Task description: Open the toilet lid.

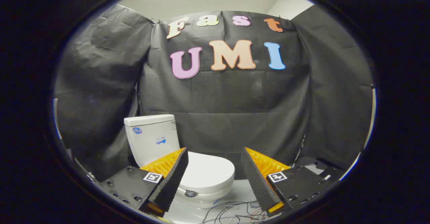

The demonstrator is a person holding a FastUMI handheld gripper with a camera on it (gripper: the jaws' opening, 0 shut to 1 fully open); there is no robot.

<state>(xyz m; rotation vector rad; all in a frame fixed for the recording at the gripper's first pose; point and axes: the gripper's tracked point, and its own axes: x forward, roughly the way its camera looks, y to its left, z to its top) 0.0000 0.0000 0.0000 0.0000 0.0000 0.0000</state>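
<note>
A white toilet [161, 143] stands against the black cloth wall, ahead of my fingers and partly behind the left one. Its lid [209, 172] lies flat and closed over the bowl, with a small dark round mark at the front rim. The tank [151, 136] rises behind it, with small stickers on its front. My gripper [213, 155] is open, its fingers spread wide with nothing between them. The lid shows in the gap between the fingers, some way beyond the tips and not touched by them.
Black cloth [235, 109] closes in the booth on all sides behind the toilet. Loose thin cables [235, 212] lie tangled on the pale floor in front of the bowl, below the gap between the fingers.
</note>
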